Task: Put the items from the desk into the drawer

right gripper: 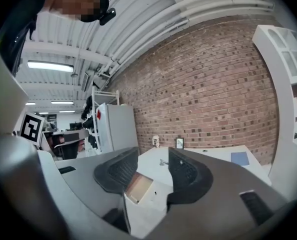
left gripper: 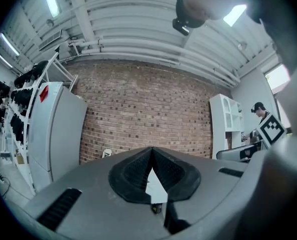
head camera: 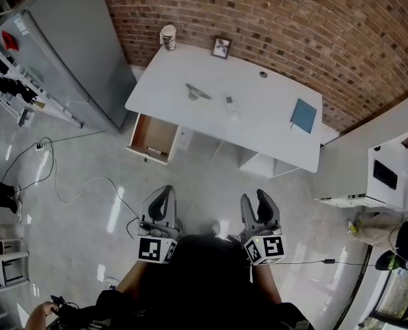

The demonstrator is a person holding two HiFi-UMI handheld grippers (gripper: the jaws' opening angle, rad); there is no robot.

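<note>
Right gripper [head camera: 256,201], jaws apart, and pinched-together left gripper [head camera: 165,191] hang empty at the desk's [head camera: 259,115] six o'clock, likely awaiting approach.

The jaws of my left gripper [left gripper: 152,153] cover nearly all the desk [left gripper: 155,188] ahead of it. Ahead of my right gripper [right gripper: 152,156], the grey item [right gripper: 162,162] on the desk is too small to name, and one jaw hides part of the drawer [right gripper: 138,187].
</note>
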